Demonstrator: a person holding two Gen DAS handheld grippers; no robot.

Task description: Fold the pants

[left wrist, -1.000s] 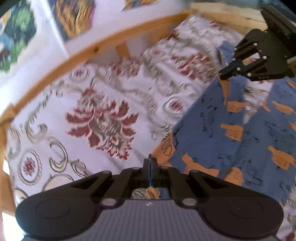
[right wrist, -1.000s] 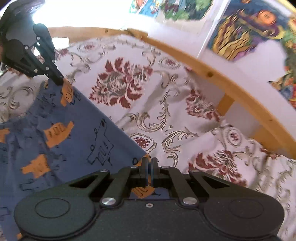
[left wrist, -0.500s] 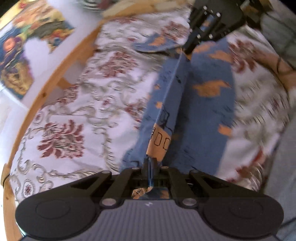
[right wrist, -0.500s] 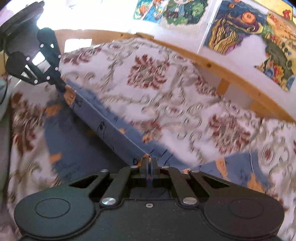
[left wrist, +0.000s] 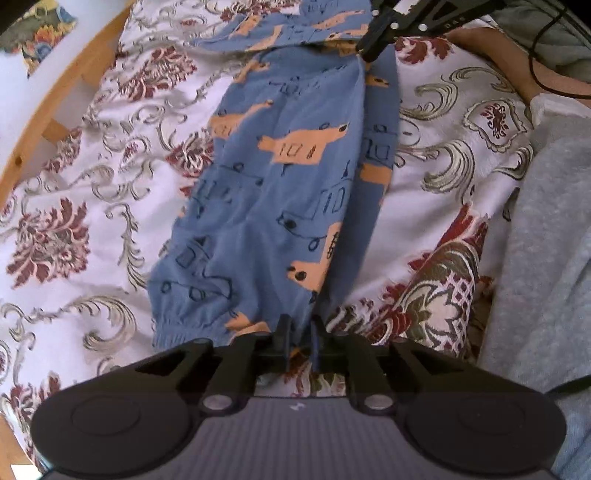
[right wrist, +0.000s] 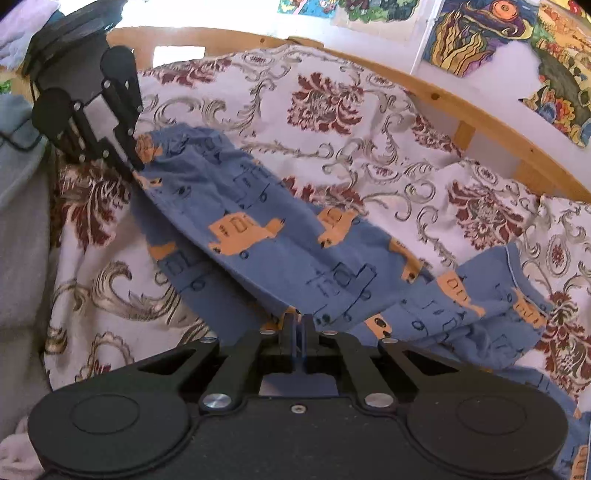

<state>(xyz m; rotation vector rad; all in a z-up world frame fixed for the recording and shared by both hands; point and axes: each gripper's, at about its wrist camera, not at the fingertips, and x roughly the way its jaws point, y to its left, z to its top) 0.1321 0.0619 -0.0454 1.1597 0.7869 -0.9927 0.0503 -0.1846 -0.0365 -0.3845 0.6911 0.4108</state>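
Two grippers work the limp, light pants (left wrist: pixel 280 192): right gripper (right wrist: pixel 297 332) pinches the fold edge, left gripper (left wrist: pixel 298 338) stands slightly parted at the cuff, best held by hems

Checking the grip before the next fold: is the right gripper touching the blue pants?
Touching. In the right wrist view the right gripper is closed on an edge of the blue pants, with blue cloth pinched between its fingertips.

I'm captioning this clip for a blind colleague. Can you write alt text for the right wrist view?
Blue pants printed with orange vehicles stretch diagonally over a floral bedspread, one leg laid over the other. The right claw at bottom centre is closed on one end, and the left claw at upper left is at the other. A wooden bed rail and colourful posters sit behind.
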